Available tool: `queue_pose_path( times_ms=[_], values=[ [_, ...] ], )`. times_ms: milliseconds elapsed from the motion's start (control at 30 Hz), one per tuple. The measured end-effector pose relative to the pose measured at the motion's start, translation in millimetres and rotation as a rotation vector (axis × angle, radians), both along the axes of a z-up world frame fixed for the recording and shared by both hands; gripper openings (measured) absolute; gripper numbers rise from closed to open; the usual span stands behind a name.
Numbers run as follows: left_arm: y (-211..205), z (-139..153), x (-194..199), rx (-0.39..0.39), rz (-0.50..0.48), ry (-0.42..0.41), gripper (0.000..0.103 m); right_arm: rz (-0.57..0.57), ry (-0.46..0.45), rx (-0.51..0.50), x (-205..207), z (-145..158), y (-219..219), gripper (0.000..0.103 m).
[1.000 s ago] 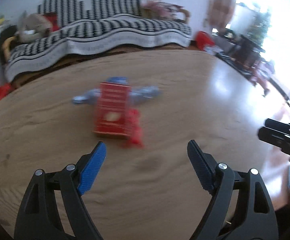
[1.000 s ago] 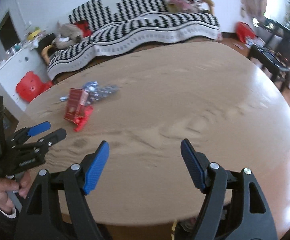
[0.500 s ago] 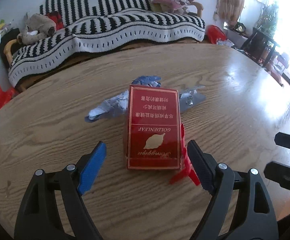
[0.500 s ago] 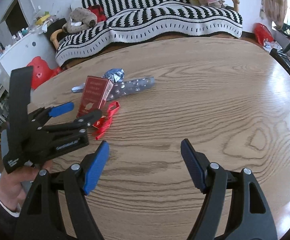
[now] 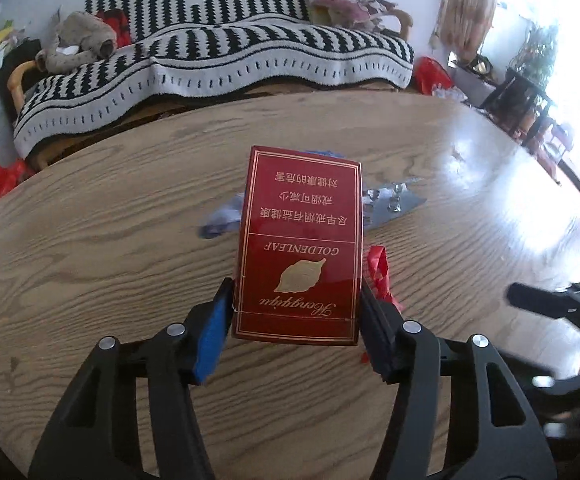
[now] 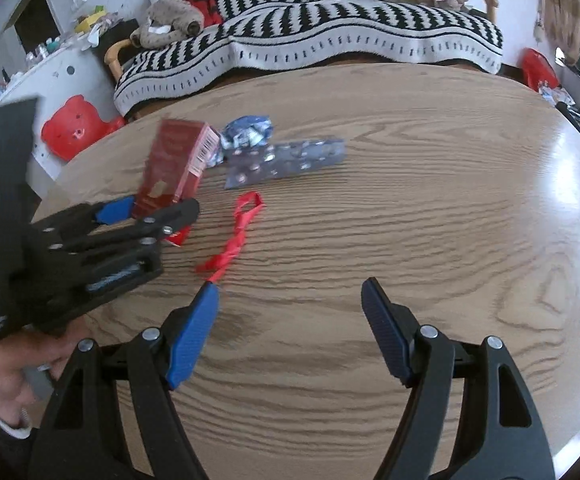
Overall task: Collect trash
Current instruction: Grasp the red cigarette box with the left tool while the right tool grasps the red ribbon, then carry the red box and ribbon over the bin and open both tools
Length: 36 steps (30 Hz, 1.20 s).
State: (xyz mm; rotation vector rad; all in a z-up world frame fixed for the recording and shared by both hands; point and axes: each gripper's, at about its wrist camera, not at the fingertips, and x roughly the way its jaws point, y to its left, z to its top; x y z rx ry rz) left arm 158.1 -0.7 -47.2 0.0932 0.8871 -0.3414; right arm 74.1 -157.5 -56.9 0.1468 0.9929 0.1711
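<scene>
A red cigarette pack point(image 5: 297, 248) lies between the blue pads of my left gripper point(image 5: 294, 292). Its jaws are closing and both pads touch the pack's sides. The right wrist view shows the same pack point(image 6: 174, 168) tilted up in the left gripper point(image 6: 162, 206). Beside the pack on the table lie a red ribbon point(image 6: 242, 232), a silver blister strip point(image 6: 290, 160) and a crumpled blue wrapper point(image 6: 250, 130). My right gripper point(image 6: 290, 286) hovers open over bare wood, its left fingertip just short of the ribbon's near end.
The round wooden table point(image 6: 409, 220) fills both views. Behind it is a sofa with a black-and-white striped cover point(image 6: 329, 32), and a red bear-shaped stool point(image 6: 74, 128) stands at the left. A person's hand point(image 6: 18, 368) holds the left gripper's handle.
The left gripper moved forward over the red pack and its jaws narrowed onto it. The right gripper moved closer to the ribbon and stayed open.
</scene>
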Motion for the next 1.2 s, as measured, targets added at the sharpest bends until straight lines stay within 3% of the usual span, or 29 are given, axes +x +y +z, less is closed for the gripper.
queue_pose_path(
  times_ms=[200, 300, 400, 467, 500, 700, 900, 1200],
  values=[
    [34.5, 18.1, -15.7, -0.015, 0.060, 0.001, 0.057, 0.032, 0.001, -0.036, 25.8, -9.1, 31.3, 0.071],
    [46.8, 22.3, -19.3, -0.025, 0.085, 0.009, 0.057, 0.039, 0.011, -0.073, 37.5, -18.2, 42.6, 0.061],
    [50.1, 25.4, -22.8, -0.015, 0.098, -0.001, 0.057, 0.051, -0.034, -0.175, 42.7, -20.3, 56.5, 0.041],
    [49.7, 26.0, -25.1, -0.014, 0.098, 0.002, 0.057, 0.074, -0.042, -0.169, 42.0, -21.0, 58.6, 0.013],
    [48.7, 25.8, -26.3, -0.014, 0.094, 0.006, 0.057, 0.083, -0.040, -0.171, 41.3, -21.4, 58.9, 0.011],
    [35.7, 27.5, -35.6, 0.000, 0.055, 0.011, 0.057, 0.067, -0.030, -0.120, 35.7, -17.4, 44.5, 0.011],
    [10.6, 31.6, -53.8, -0.001, -0.004, 0.009, 0.057, 0.028, -0.052, -0.085, 8.9, 7.8, 6.5, 0.011],
    [-69.6, 41.3, -99.8, -0.019, -0.182, 0.001, 0.057, -0.095, -0.080, -0.073, -67.8, 37.6, -91.7, 0.011]
  ],
)
